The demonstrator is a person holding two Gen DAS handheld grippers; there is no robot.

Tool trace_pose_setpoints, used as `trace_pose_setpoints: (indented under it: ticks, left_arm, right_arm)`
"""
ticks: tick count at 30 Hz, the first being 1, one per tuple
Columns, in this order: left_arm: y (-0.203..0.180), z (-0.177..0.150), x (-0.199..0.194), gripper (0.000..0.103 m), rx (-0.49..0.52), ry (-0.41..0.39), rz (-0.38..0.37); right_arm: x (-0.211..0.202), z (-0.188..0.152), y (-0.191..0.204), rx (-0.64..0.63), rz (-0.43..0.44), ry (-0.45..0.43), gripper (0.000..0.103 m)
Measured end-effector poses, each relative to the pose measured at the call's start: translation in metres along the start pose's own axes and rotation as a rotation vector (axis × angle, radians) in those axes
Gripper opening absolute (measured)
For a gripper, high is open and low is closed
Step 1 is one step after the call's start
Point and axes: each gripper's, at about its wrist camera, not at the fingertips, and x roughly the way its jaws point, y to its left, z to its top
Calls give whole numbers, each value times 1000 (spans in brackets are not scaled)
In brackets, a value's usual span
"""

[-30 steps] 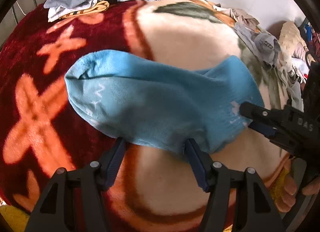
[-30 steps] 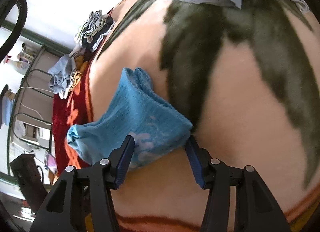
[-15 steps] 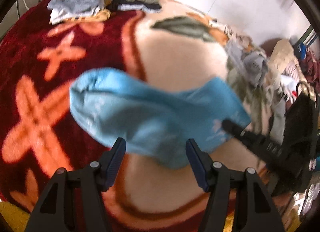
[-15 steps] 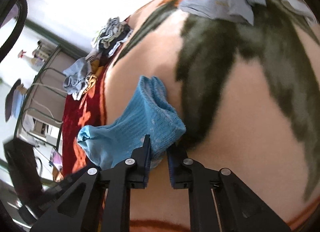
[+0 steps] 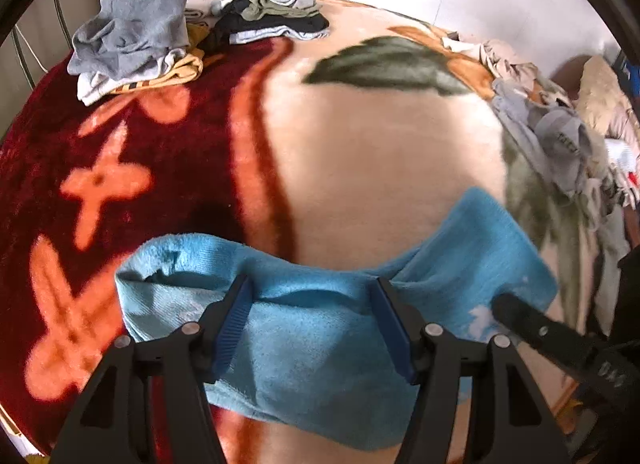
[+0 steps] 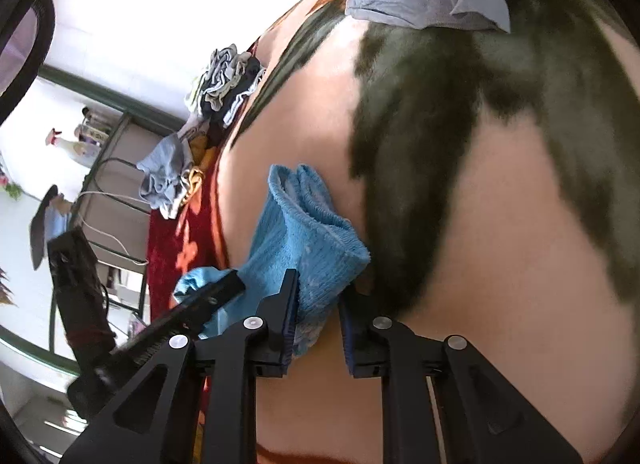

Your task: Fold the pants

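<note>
Blue terry cloth fills the near part of our left wrist view: the blue garment (image 5: 320, 348) lies across the blanket (image 5: 380, 168), spanning from the dark red border on the left to the cream middle on the right. Our left gripper (image 5: 314, 326) sits over it with its jaws apart, the cloth running between and under both blue pads, not pinched. Our right gripper (image 5: 516, 316) comes in from the right, its tip touching the garment's right end. Far off, two stacks of folded clothes (image 5: 132, 40) rest on the blanket's far left, and a loose heap of clothes (image 5: 560, 144) lies along the right edge.

From our right wrist view, the same garment (image 6: 304, 240) is bunched on the cream part beside a dark green patch. Our right gripper (image 6: 318, 322) has its jaws apart, the left pad against the cloth, the right one clear of it. Our left gripper (image 6: 208, 296) crosses the cloth's near left end.
</note>
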Motion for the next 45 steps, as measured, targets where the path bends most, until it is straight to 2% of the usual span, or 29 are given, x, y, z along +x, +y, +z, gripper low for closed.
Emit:
trace_pose_setpoints:
  ticks: [2,7,12,17,23,29,33,39,45]
  left_arm:
    - [-3,-1,-5,64,6,-7,12]
    - [4,-7,-38,65,-10,-40,-21]
    - [22,-20,-64,65,-49,-68,-27]
    - [42,-29,-66,65,-85,-51,-20]
    - [72,-34,-60,65,-121,-21,8]
    - [107,-37,-61,65,-198,1,8]
    - [128,-38,-67,65,-253,2,3]
    - [140,-32,-76,65,-230,-11,-12]
    - [139,-31,-76,65,-214,-14,-37]
  right_arm:
    - [3,1,-1,7,23,-6,19]
    - [-11,2,5,-22,53,-42,14]
    - [-39,2,32,-200,-56,-128,14]
    - [-40,-6,63,-370,-191,-150,14]
    - [-37,-28,112,-573,-248,-167,14]
    - [-11,-55,162,-744,-253,-125,14]
    - [13,-73,180,-821,-266,-79,14]
    - [43,-95,194,-915,-277,-29,14]
    - [58,-104,198,-916,-235,38,18]
